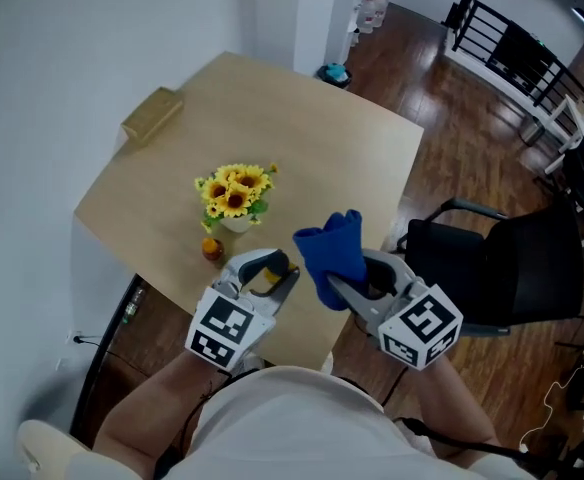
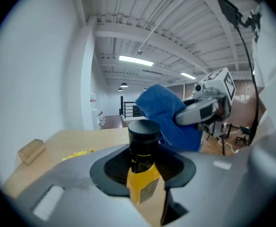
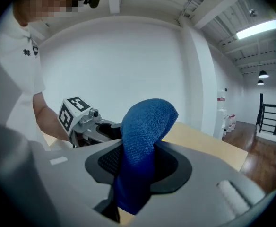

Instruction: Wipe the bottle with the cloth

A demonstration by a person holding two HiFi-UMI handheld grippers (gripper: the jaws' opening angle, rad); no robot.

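No legible txt, nos. or brands in any view.

- Left cube (image 1: 222, 330) and right cube (image 1: 422, 326): black-and-white square marker patterns only, no letters or digits.
- Bottle (image 2: 142, 160): yellow label (image 2: 148, 187) with a grey panel – print too blurred to read.
- Shirt (image 3: 24, 74), right gripper view: small dark print near the chest, too small to make out.
- Sign (image 3: 221, 99) on a white column in the bkgd: red and white, wording far too small – can't tell what it says.
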